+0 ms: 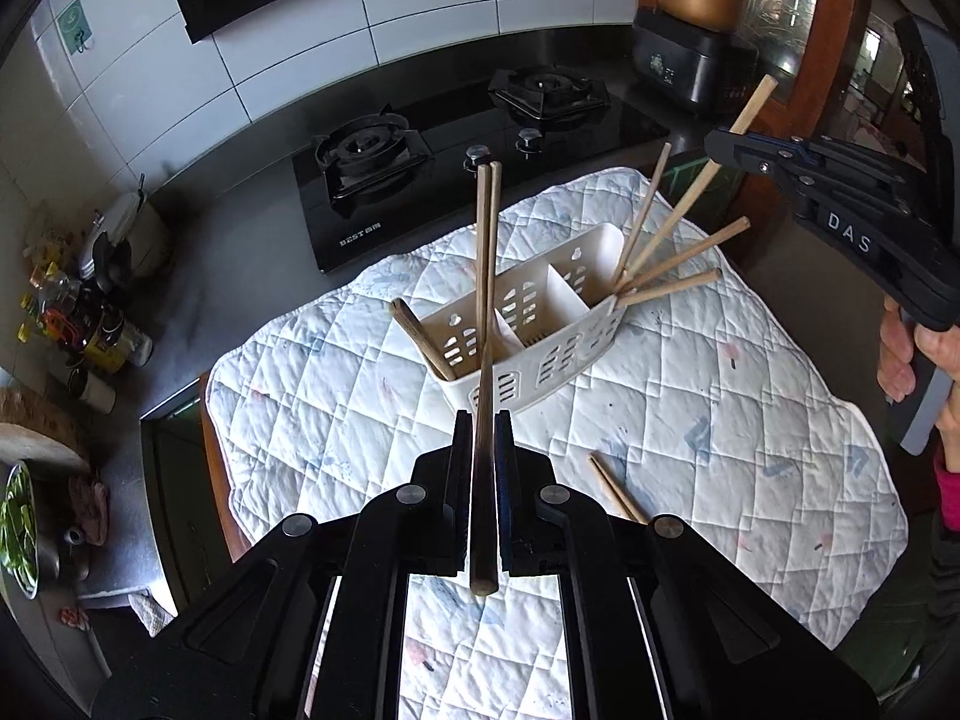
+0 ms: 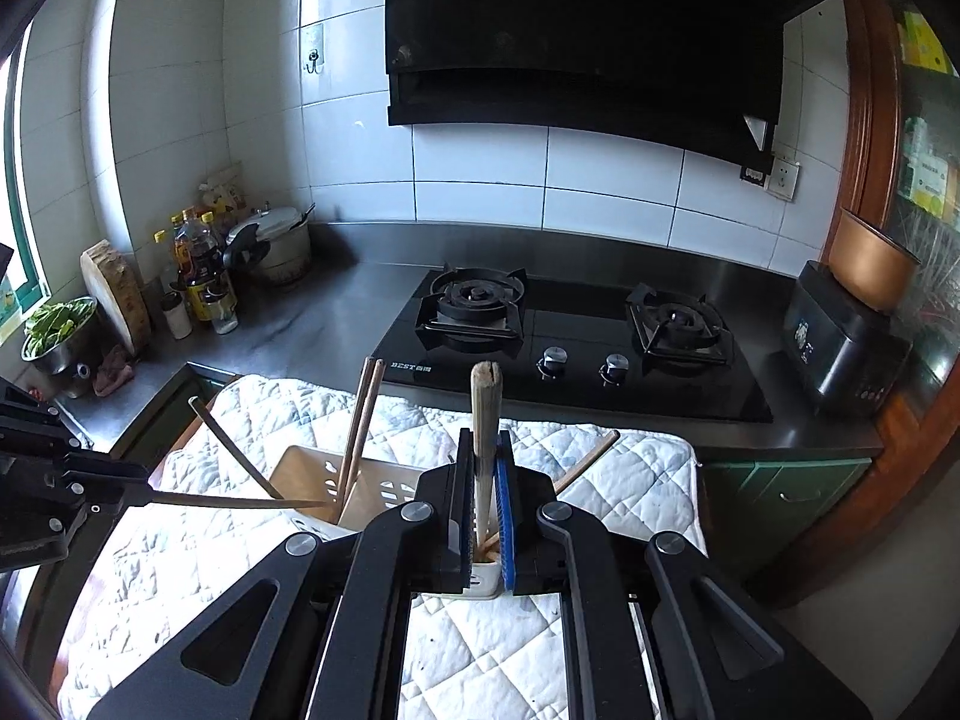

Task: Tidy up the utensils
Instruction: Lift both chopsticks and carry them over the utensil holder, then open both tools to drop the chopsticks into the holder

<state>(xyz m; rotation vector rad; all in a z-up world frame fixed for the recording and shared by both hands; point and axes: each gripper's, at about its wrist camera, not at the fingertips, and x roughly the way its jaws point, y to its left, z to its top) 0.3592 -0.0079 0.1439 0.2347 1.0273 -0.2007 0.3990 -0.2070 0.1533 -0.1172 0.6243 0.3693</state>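
Your left hand-held gripper (image 1: 483, 420) was clenched on a pair of dark chopsticks (image 1: 487, 276) above the white caddy (image 1: 540, 324), which sat on the quilted mat (image 1: 690, 420) covering the desk. Your right hand-held gripper (image 2: 483, 438) was clenched on one pale chopstick (image 2: 485, 408) over the caddy's end compartment.

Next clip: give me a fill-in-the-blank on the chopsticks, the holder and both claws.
The left claw is shut on a dark pair of ____.
The white holder stands on a quilted ____.
The right claw grips one light ____.
One more pair lies loose on the ____.

Missing words: chopsticks; mat; chopstick; mat
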